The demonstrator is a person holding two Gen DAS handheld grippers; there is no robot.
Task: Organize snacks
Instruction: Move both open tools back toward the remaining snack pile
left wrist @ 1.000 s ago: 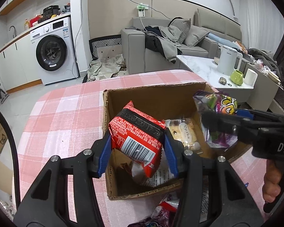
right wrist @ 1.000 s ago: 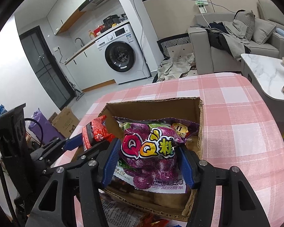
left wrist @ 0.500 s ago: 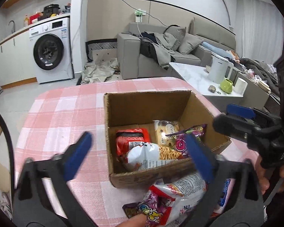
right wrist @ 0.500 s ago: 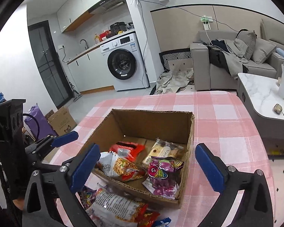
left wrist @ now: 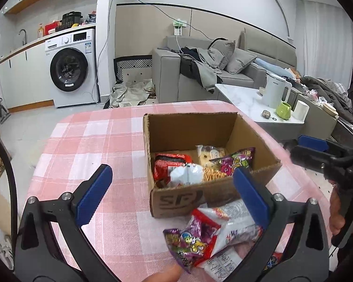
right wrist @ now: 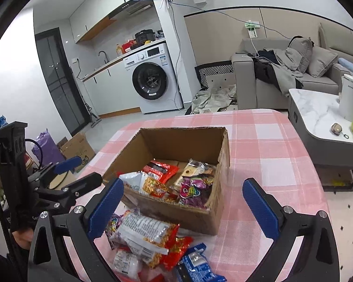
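Snacks heaped loose on pink checked tablecloth, just before cardboard box; more packets inside, partly masked by near wall. Heap cut off at lower frame edge, labels unreadable. Left gripper and right gripper spread wide, nothing between pads, above the heap. Beyond: washing machine, grey sofa, marble side table. Bare cloth left of box.
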